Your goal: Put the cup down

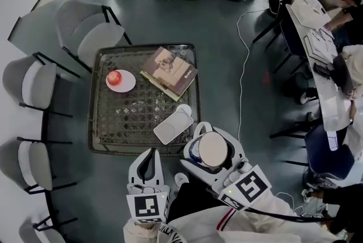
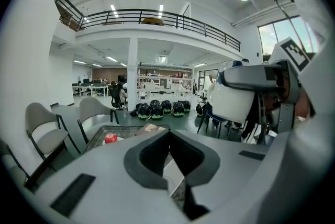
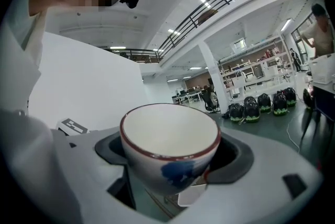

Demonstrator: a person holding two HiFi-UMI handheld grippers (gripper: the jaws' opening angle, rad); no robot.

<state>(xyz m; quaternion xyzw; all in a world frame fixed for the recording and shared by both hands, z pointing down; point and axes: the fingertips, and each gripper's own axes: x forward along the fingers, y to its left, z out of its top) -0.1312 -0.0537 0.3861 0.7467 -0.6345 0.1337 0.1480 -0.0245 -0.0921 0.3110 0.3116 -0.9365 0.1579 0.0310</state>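
A white cup point(image 3: 170, 144) with a red rim and a blue mark is upright between the jaws of my right gripper point(image 3: 172, 165), which is shut on it. In the head view the cup point(image 1: 212, 149) hangs just off the near right corner of the low mesh table point(image 1: 108, 142), next to a white square plate point(image 1: 173, 126). My left gripper point(image 1: 148, 156) hovers at the table's near edge, shut on nothing; its dark pads point(image 2: 152, 157) meet. The cup's white underside point(image 2: 233, 105) shows at the right of the left gripper view.
On the table lie a small plate with a red apple point(image 1: 115, 78), a book point(image 1: 170, 70) and a small white dish point(image 1: 184, 110). Grey chairs point(image 1: 37, 84) stand at the left and back. A cable point(image 1: 243, 60) runs over the floor at right, near desks with people.
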